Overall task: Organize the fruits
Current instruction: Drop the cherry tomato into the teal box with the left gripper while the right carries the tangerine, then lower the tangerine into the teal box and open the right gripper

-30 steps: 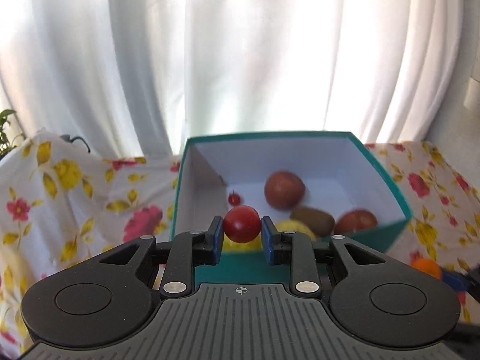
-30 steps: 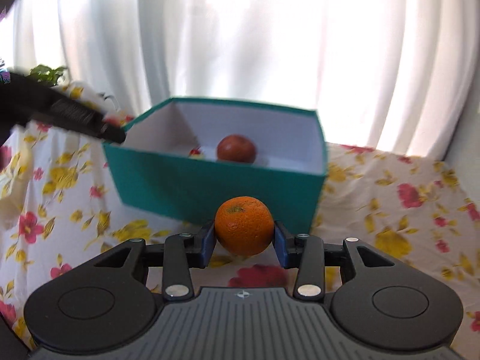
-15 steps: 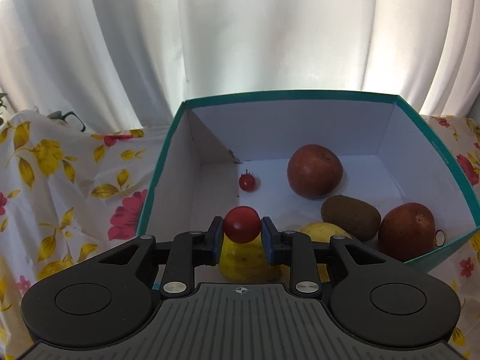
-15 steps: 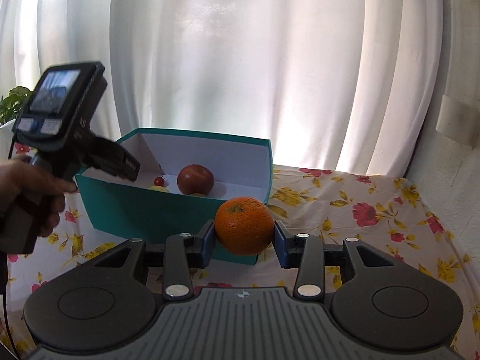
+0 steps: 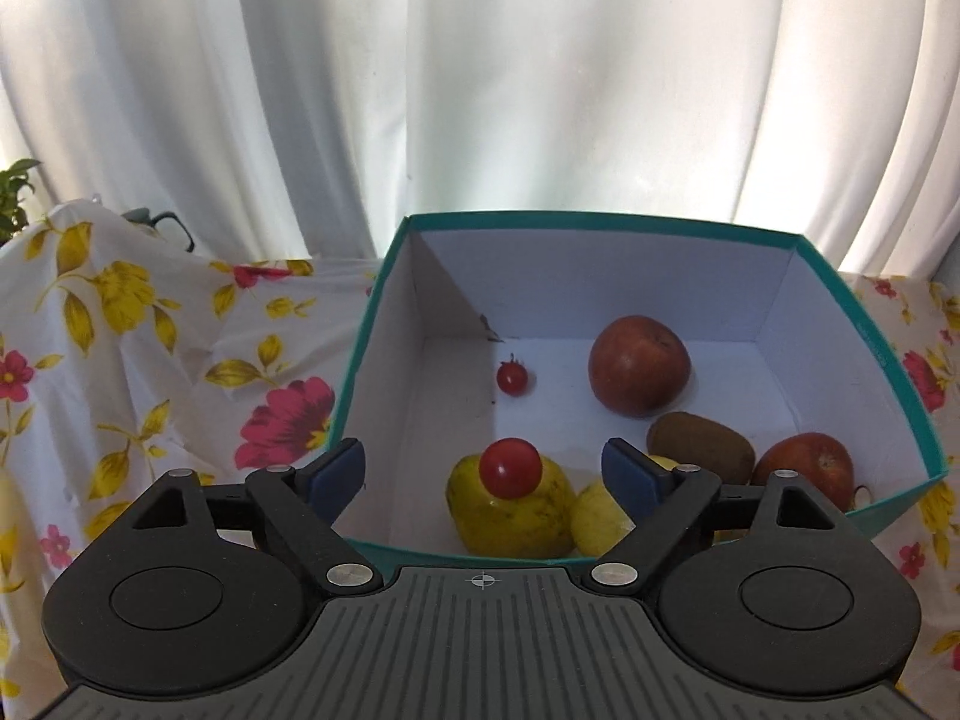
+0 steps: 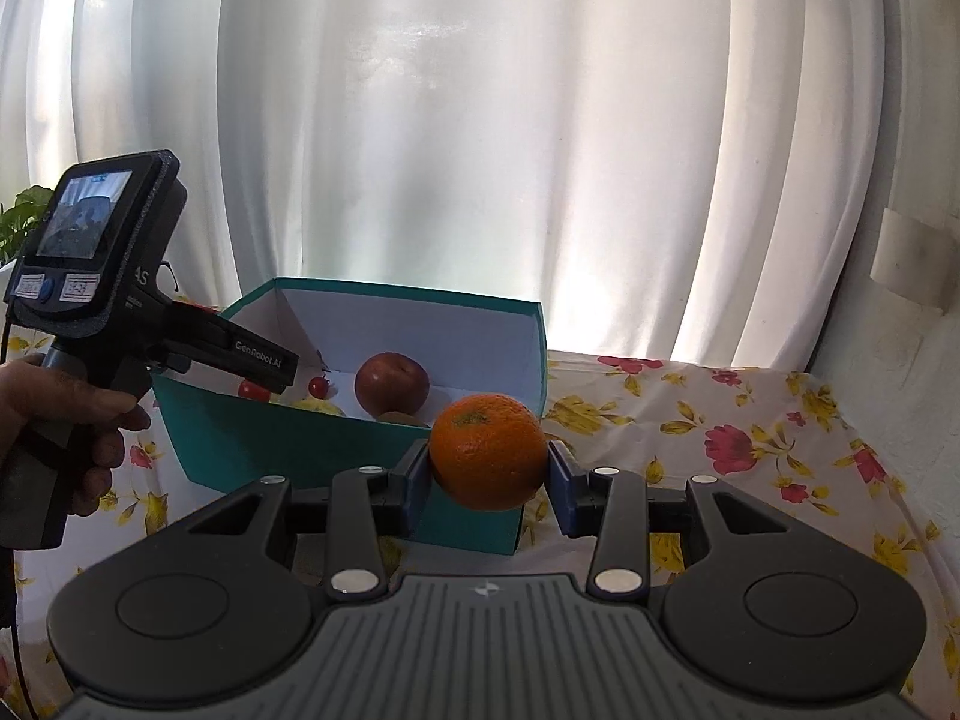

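Observation:
My left gripper (image 5: 483, 471) hangs over the near left part of the teal box (image 5: 600, 222). Its jaws are opening, and a red tomato (image 5: 510, 467) sits free between the pads, touching neither, just above a yellow fruit (image 5: 510, 522). In the box lie a small cherry tomato (image 5: 512, 378), a red apple (image 5: 638, 365), a kiwi (image 5: 699, 450), a second apple (image 5: 804, 468) and another yellow fruit (image 5: 597, 519). My right gripper (image 6: 489, 474) is shut on an orange (image 6: 487, 450), held in front of the box's (image 6: 240, 444) near right corner.
A floral cloth (image 6: 720, 420) covers the table, with white curtains (image 5: 480, 90) behind. A person's hand (image 6: 60, 402) holds the left gripper's handle at the box's left side. Spectacles (image 5: 162, 222) and a plant (image 5: 15, 192) are at the far left.
The left jaws have swung wide and let go of the red tomato. The left gripper came further over the box and lower. The right gripper still holds the orange.

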The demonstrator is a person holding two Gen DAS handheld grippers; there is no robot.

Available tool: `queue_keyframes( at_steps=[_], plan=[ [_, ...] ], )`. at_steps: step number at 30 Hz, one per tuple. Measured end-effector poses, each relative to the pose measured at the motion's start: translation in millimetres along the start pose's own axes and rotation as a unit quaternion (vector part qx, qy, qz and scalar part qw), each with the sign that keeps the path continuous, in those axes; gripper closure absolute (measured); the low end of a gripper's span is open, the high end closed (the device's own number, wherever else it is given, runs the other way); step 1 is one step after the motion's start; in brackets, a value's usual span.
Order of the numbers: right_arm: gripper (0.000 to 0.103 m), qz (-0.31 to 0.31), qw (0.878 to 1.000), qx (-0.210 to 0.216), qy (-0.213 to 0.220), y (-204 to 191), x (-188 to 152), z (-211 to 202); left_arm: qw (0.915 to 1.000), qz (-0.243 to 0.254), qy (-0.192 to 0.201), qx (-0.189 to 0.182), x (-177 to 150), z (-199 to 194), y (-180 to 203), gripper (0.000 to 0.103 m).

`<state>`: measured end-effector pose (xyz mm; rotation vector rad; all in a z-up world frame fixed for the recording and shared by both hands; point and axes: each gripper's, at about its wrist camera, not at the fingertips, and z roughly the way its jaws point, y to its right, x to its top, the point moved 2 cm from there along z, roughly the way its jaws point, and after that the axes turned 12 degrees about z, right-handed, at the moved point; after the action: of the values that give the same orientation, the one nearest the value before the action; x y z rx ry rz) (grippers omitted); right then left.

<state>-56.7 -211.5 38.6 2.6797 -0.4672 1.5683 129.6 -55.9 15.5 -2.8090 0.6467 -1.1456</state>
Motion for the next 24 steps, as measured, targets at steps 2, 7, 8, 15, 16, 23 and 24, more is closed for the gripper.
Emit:
queue_keyframes(
  at_steps=[2, 7, 8, 15, 16, 23, 24],
  plan=[
    [0.063, 0.0, 1.0, -0.001, 0.001, 0.0, 0.6, 0.5, 0.9999, -0.014, -0.006, -0.005, -2.3, -7.9, -4.6, 0.008],
    [0.063, 0.006, 1.0, -0.005, 0.007, 2.7, 2.3, -0.3, 0.998, -0.051, 0.023, -0.028, -8.2, -30.2, -18.6, 0.007],
    [0.063, 0.008, 1.0, -0.005, 0.006, 3.3, 2.3, 0.0, 0.9978, -0.051, 0.029, -0.03, -8.7, -33.9, -19.7, 0.007],
    [0.063, 0.013, 1.0, -0.003, 0.005, 3.8, 3.0, 4.6, 0.997, -0.024, 0.072, 0.016, -16.4, -55.6, -19.0, 0.007],
    [0.063, 0.013, 1.0, -0.002, 0.004, 3.4, 3.3, 6.2, 0.9961, -0.018, 0.085, 0.014, -16.9, -59.8, -17.6, 0.007],
    [0.063, 0.007, 1.0, 0.007, 0.01, -0.6, 11.4, 18.0, 0.9879, -0.045, 0.13, -0.071, -31.2, -74.5, -21.1, 0.005],
    [0.063, 0.007, 1.0, 0.01, 0.011, -1.1, 13.1, 21.2, 0.9883, -0.045, 0.127, -0.072, -33.8, -73.4, -20.1, 0.005]
  ],
)
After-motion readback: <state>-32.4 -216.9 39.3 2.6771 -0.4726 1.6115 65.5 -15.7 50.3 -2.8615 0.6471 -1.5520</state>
